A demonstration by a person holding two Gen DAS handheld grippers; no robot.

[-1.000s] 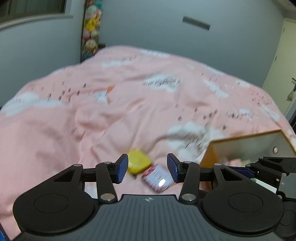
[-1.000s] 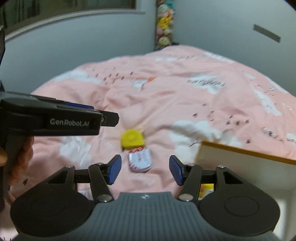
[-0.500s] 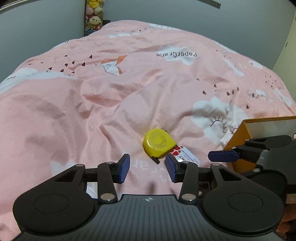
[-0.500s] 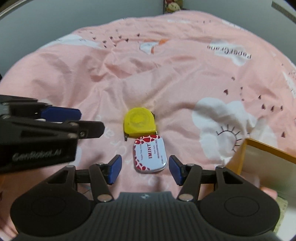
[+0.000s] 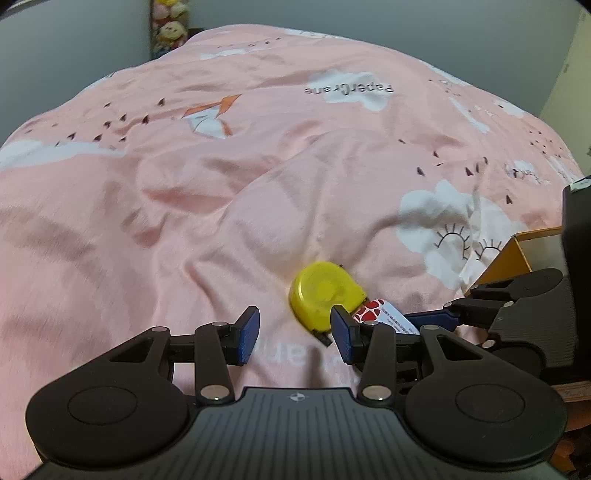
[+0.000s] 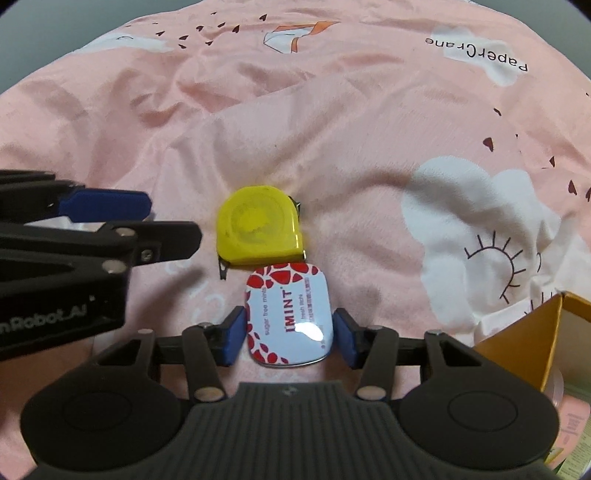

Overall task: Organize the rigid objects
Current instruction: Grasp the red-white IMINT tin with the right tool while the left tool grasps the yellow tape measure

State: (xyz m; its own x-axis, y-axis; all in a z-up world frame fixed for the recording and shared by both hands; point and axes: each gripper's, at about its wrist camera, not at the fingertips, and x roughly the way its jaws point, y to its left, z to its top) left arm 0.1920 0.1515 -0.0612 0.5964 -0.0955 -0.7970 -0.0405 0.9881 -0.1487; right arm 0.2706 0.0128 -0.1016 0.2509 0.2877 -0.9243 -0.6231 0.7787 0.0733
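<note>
A yellow tape measure (image 6: pixel 258 225) lies on the pink bedspread, touching a red-and-white IMINT mint tin (image 6: pixel 288 314) just in front of it. My right gripper (image 6: pixel 288 338) is open, its blue pads on either side of the tin, low over the bed. My left gripper (image 5: pixel 294 334) is open and empty, just short and left of the tape measure (image 5: pixel 323 293). The tin (image 5: pixel 384 314) shows partly behind its right finger. The left gripper also shows in the right wrist view (image 6: pixel 107 225), left of the tape measure.
An open orange cardboard box (image 6: pixel 524 347) with items inside stands to the right; it also shows in the left wrist view (image 5: pixel 517 251). The rumpled bedspread (image 5: pixel 221 166) stretches to the grey walls. Plush toys (image 5: pixel 168 29) are stacked in the far corner.
Both grippers have moved forward and down toward the two objects. The right gripper's pads now flank the mint tin. The left gripper has closed in on the tape measure.
</note>
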